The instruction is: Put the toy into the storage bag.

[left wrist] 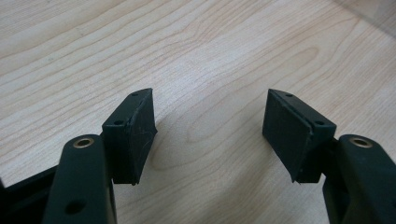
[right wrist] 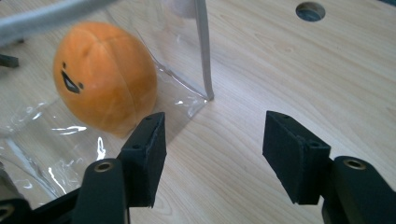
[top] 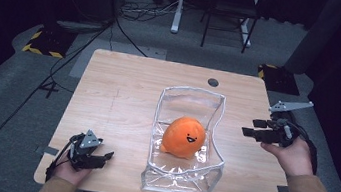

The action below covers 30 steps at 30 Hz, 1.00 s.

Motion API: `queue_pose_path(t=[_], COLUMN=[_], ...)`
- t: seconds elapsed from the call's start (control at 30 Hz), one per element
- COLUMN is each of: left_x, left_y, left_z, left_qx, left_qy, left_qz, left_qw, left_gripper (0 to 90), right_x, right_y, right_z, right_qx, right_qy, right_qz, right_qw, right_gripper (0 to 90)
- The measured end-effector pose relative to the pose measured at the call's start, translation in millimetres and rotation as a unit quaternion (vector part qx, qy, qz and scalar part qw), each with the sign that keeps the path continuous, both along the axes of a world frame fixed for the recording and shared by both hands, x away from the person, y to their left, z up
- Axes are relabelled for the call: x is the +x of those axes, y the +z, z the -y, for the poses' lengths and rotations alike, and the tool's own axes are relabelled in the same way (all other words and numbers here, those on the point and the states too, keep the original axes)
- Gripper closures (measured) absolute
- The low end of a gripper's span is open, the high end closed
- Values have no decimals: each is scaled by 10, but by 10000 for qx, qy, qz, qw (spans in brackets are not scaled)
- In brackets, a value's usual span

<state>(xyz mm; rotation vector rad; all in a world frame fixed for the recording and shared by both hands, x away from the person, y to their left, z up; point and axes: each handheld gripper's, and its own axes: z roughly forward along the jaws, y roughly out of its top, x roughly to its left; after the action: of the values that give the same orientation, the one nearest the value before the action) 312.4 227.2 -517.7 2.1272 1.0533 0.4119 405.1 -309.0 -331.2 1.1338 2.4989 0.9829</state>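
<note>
An orange plush toy (top: 184, 137) with a small smiling face sits inside a clear plastic pouch (top: 210, 154) with a pale trimmed rim, near the table's middle. In the right gripper view the plush toy (right wrist: 103, 77) shows through the pouch wall (right wrist: 203, 51). My right gripper (top: 254, 128) is held just right of the pouch, pointing toward it, open with bare wood between its pads (right wrist: 299, 154). My left gripper (top: 103, 159) rests at the table's front left, open over bare wood, its pads (left wrist: 135, 135) wide apart.
The light wooden table (top: 123, 94) has a round cable hole (top: 213, 82) at its far side, also seen as a hole (right wrist: 310, 11) in the right gripper view. Beyond the table stand a chair and desk legs (top: 227, 18), with cables on the grey floor.
</note>
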Motion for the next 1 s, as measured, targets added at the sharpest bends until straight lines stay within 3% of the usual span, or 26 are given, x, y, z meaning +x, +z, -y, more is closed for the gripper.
queue_pose_path(t=[0.53, 1.0], left_x=[0, 0], left_y=[0, 0], left_z=[0, 1], left_qx=[5, 5], left_qy=[-3, -6], left_qz=[1, 3], left_qw=[10000, 10000], left_gripper=[349, 347], right_x=[-72, -171], right_y=[-705, -1251], right_z=[281, 372], right_qx=[134, 145], right_qy=[-218, -364], right_qz=[-273, -425], right_qw=[9993, 9983], right_gripper=[362, 366])
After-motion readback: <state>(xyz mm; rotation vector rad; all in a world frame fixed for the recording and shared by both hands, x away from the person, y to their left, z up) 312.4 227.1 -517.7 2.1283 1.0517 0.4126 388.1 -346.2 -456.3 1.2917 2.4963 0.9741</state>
